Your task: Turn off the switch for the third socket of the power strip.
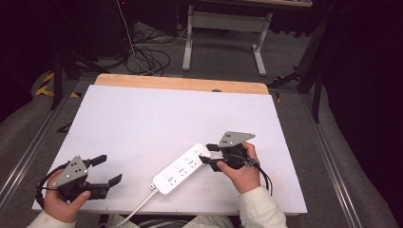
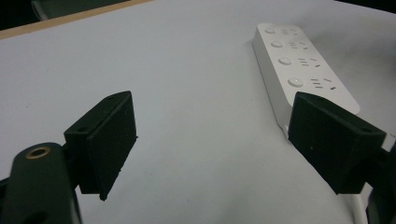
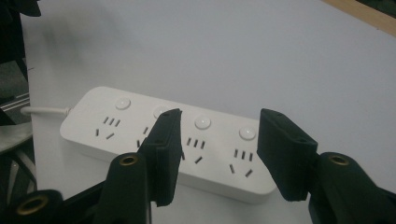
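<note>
White covers most of the counter (image 1: 142,123), a pale sheet laid over a wooden top whose bare edge shows along the far side. On it, toward the near edge and a little right of the middle, lies a white power strip (image 1: 181,169), set at a slant with its far end pointing up and to the right. It has four socket groups, each with a round button beside it. Its white cable (image 1: 138,209) leaves the near end and runs off the front edge of the counter.

At the near left corner, the person's left hand (image 1: 59,202) holds the left tongs (image 1: 108,170), whose jaws stand wide apart with nothing between them, aimed toward the strip and well clear of it. In the left gripper view the strip (image 2: 299,70) lies beyond the right-hand jaw.

The person's right hand (image 1: 244,173), in a light sleeve, holds the right tongs (image 1: 209,154) at the far end of the strip. Their jaws are apart and grip nothing. In the right gripper view they hang above the strip (image 3: 182,144), over its sockets, but I cannot tell whether they touch it.
</note>
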The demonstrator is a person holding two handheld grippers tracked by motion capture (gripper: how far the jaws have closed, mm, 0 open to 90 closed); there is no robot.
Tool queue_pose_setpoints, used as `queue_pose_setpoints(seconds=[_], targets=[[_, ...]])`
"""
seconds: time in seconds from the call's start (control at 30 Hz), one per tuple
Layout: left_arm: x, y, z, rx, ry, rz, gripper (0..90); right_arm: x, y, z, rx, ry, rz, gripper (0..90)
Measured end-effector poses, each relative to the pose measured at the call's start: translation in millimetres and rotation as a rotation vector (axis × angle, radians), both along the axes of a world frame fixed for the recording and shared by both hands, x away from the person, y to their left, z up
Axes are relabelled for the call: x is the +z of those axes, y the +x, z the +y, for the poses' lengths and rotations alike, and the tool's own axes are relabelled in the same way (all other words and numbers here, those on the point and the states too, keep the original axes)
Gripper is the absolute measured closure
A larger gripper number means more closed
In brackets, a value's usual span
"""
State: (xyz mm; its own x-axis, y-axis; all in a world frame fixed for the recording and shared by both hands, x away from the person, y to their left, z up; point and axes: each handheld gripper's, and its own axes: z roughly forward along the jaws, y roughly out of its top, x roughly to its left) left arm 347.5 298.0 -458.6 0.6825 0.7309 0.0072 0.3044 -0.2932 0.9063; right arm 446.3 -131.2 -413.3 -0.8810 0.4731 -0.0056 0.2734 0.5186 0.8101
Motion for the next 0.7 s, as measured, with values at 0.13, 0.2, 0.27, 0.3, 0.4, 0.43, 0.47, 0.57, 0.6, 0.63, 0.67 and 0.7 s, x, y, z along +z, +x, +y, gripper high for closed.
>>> queue_pose_setpoints(seconds=[0.13,0.2,0.27,0.3,0.4,0.43,0.47,0.57,0.6,0.63,0.67,0.7], targets=[[0.3,0.0,0.4,0.001,0.002,0.000,16.0,2.1,6.5,15.5,0.022,-0.007,0.004,51.0],[0.3,-0.1,0.5,0.001,0.000,-0.002,16.0,3.0,9.1,22.1,0.031,-0.011,0.007,51.1],[0.4,-0.1,0.6,0.001,0.000,-0.002,16.1,3.6,11.4,27.9,0.037,-0.014,0.009,51.1],[0.5,-0.2,0.7,0.001,0.000,-0.001,16.1,3.7,12.5,30.6,0.041,-0.016,0.011,51.1],[0.5,-0.1,0.8,0.002,0.000,0.001,16.2,3.7,14.9,38.6,0.049,-0.024,0.016,51.1],[0.6,-0.2,0.9,0.003,0.000,0.001,16.3,3.4,15.5,41.3,0.053,-0.026,0.018,51.1],[0.6,-0.2,0.9,0.003,0.000,0.001,16.3,3.2,16.1,43.9,0.057,-0.028,0.020,51.2],[0.4,-0.5,1.4,0.018,-0.006,0.003,16.8,2.7,18.1,51.6,0.059,-0.040,0.025,51.2],[0.7,-0.2,2.3,0.019,-0.004,0.003,16.8,2.5,19.1,54.3,0.064,-0.042,0.024,51.3],[0.7,0.1,3.1,0.022,-0.007,0.006,16.8,2.3,19.9,57.1,0.067,-0.043,0.028,51.5],[0.7,0.1,3.1,0.022,-0.007,0.006,16.8,2.0,20.8,60.1,0.071,-0.046,0.027,51.7],[0.5,0.1,3.1,0.023,-0.009,0.007,16.8,1.7,21.7,63.1,0.076,-0.049,0.029,51.9]])
